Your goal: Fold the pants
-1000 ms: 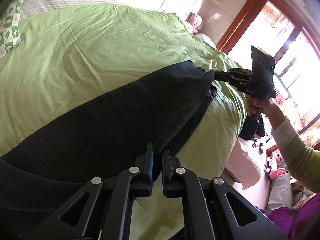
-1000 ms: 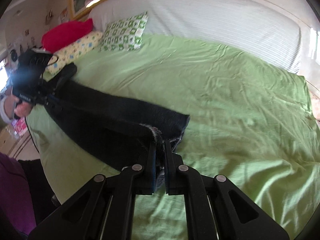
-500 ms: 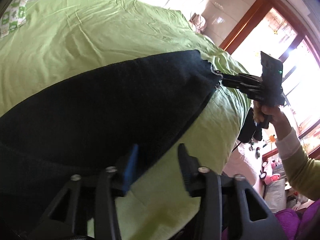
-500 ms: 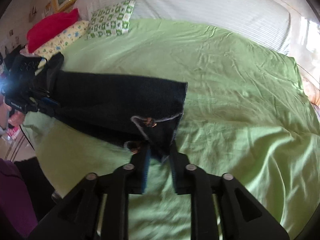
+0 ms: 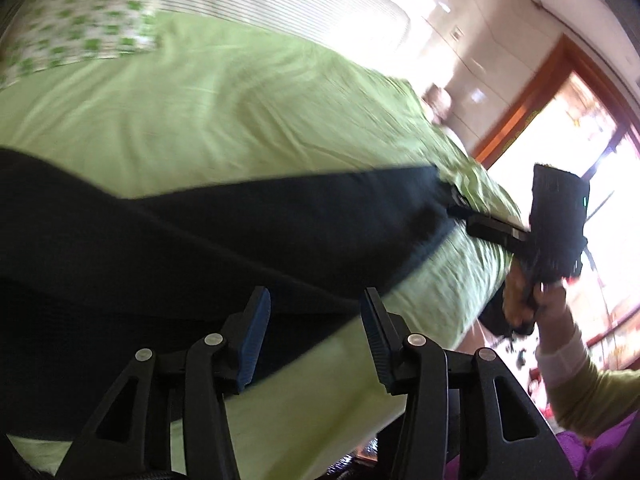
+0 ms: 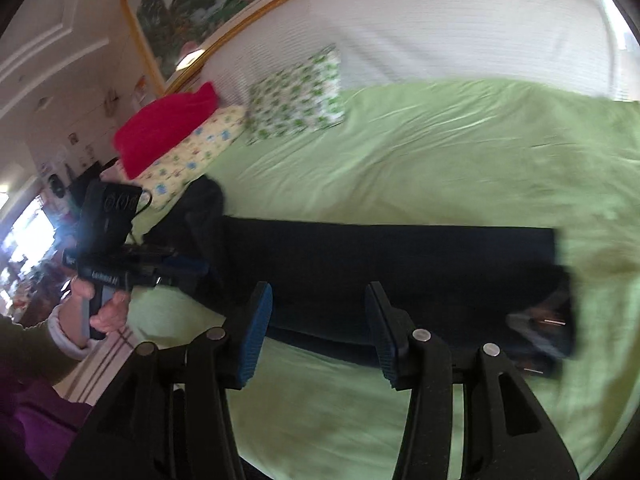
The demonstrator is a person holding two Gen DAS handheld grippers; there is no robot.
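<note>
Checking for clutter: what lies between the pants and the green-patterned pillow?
Only bare green sheet, in the right wrist view, between the pants and pillow.

1. The right gripper (image 6: 316, 320) has just been opening; its jaws stand apart over the pants (image 6: 380, 272), not pressing on them.
2. The dark pants lie flat across the green sheet (image 6: 460, 160), button end at the right.
3. The left gripper (image 6: 188, 268), in a hand (image 6: 106, 312), is at the pants' left end.
4. Pillows (image 6: 296, 100) and a red cushion (image 6: 160, 132) lie behind.
</note>
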